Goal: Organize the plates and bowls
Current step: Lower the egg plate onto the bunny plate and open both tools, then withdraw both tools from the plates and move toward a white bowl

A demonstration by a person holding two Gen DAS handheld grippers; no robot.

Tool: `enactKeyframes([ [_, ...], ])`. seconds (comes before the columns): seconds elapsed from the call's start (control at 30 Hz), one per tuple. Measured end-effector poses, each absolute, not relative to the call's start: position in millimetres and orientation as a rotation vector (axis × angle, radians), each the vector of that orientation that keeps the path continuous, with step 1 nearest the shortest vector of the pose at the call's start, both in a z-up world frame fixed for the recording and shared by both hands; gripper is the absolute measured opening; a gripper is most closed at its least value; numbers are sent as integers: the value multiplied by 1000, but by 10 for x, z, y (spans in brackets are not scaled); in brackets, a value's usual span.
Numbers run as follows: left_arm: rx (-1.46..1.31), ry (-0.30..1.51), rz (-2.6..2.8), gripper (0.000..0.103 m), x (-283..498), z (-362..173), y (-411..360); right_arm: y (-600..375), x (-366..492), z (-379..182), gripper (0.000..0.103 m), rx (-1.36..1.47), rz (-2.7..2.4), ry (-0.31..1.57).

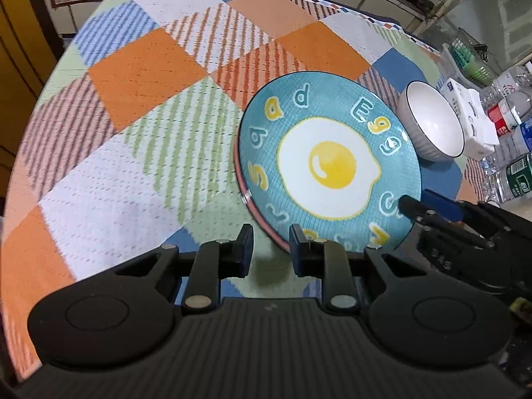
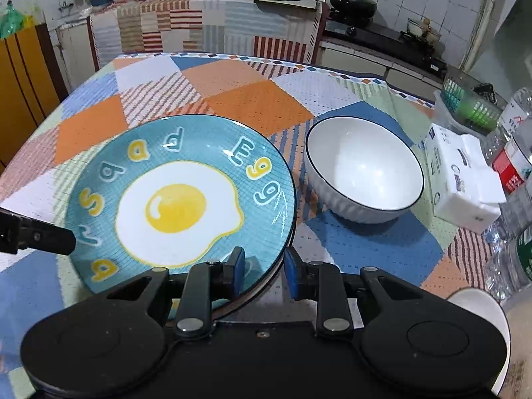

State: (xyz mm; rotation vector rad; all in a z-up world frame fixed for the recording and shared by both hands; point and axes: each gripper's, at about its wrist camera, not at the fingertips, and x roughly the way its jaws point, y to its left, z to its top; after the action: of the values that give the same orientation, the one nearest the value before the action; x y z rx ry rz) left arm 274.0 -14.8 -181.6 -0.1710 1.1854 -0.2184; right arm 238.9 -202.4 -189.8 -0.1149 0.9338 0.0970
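Straddling plate (image 2: 179, 199) rim, right tool (image 2: 262, 271).

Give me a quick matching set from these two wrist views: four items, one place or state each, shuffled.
Items:
1. egg plate
2. white bowl
3. tissue pack
4. right claw

States:
A. empty, upright, right of the plate
B. open, straddling the plate's near rim
C. stacked on another plate
D. by the bottles at the table's right edge

Pairs: 1-C, 2-A, 3-D, 4-B

Table (image 2: 232, 99), patchwork cloth: egg plate (image 2: 179, 199); white bowl (image 2: 362, 169) just right of plate, tissue pack (image 2: 462, 183) and bottles (image 2: 512, 166) further right.
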Motion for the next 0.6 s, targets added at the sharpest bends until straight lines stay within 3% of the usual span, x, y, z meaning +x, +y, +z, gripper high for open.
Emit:
enactKeyframes([
  [0.43, -65, 1146, -268, 26, 2186, -1187, -256, -2218, 1695, -1076, 31, -44, 194, 789],
  [0.6, -27, 1112, -304, 35, 1926, -906, -346, -2262, 1440, -833, 37, -71, 215, 764],
])
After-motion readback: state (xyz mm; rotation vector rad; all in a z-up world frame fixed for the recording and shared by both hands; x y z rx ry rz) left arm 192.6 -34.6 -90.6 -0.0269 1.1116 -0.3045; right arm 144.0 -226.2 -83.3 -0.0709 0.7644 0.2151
